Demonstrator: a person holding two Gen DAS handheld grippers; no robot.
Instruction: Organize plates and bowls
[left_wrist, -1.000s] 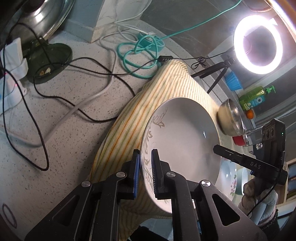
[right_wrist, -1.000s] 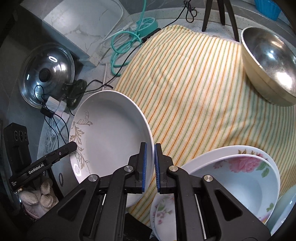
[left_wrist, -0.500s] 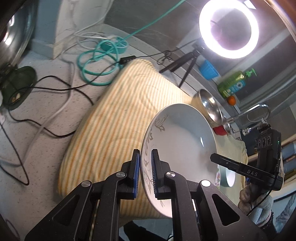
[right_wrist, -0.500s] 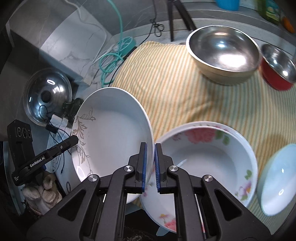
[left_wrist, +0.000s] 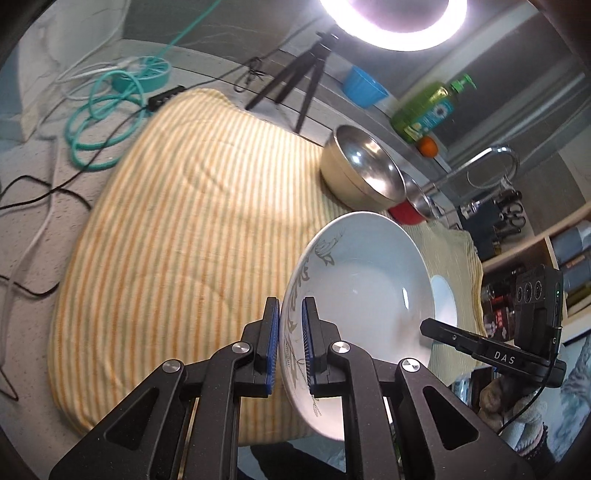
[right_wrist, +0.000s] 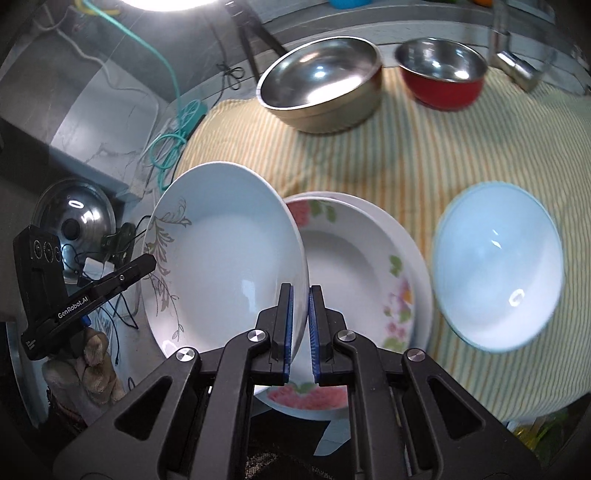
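Note:
A white deep plate with a grey leaf pattern (left_wrist: 365, 295) (right_wrist: 225, 254) is held in the air between both grippers. My left gripper (left_wrist: 290, 343) is shut on its left rim. My right gripper (right_wrist: 300, 328) is shut on its right rim. The plate hangs just left of and above the floral plates (right_wrist: 358, 266) stacked on the striped cloth (right_wrist: 424, 158). A white bowl (right_wrist: 498, 266) sits right of that stack; a sliver of it shows in the left wrist view (left_wrist: 445, 299). A large steel bowl (right_wrist: 321, 81) (left_wrist: 362, 173) and a red-sided steel bowl (right_wrist: 443, 74) (left_wrist: 413, 210) stand at the back.
The striped cloth (left_wrist: 192, 229) covers the counter. Teal hose and cables (left_wrist: 107, 110) lie at its far left. A tripod (left_wrist: 295, 85), blue cup (left_wrist: 364, 86), green soap bottle (left_wrist: 428, 110) and tap (left_wrist: 487, 162) stand behind. A pot lid (right_wrist: 74, 218) is at the left.
Both grippers have carried the leaf-pattern plate to the right over the cloth, so it now hangs beside the floral stack. The steel bowls and white bowl have come into view.

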